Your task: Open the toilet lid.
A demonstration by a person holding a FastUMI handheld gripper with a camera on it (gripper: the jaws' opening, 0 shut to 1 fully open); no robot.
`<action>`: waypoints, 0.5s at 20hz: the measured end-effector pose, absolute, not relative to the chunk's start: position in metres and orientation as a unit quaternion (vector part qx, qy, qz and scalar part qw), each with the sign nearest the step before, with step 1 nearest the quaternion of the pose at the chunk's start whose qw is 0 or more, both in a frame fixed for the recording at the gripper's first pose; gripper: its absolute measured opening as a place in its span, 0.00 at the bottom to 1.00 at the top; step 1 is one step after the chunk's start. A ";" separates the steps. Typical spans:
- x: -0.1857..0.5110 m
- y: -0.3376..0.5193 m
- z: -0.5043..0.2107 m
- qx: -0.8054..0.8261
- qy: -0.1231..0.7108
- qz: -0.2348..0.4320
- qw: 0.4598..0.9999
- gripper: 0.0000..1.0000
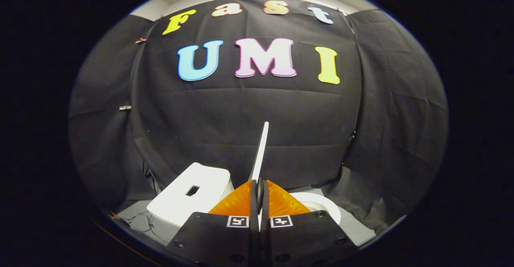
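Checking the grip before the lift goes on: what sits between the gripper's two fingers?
In the gripper view, the toilet lid stands edge-on between the fingers of the gripper, which press on it from both sides; nothing else lies there.

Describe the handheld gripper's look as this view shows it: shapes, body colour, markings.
The two-finger gripper shows as two wedge-shaped fingers with ribbed, textured faces, tapering to a point ahead. Behind them sit two flat matte black angular mounting plates with visible screw heads. Each plate carries a small square black-and-white fiducial marker near the inner edge. No cables on the gripper are visible.
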State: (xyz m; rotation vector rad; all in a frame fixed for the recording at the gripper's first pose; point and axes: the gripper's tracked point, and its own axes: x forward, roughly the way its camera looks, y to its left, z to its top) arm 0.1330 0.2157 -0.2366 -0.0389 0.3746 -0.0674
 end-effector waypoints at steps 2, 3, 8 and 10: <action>0.134 0.237 -0.235 -0.048 0.187 -0.030 0.981 0.05; 0.134 0.247 -0.236 -0.061 0.188 -0.026 0.980 0.05; 0.139 0.304 -0.237 -0.089 0.186 0.011 0.978 0.05; 0.144 0.318 -0.239 -0.097 0.187 0.021 0.977 0.05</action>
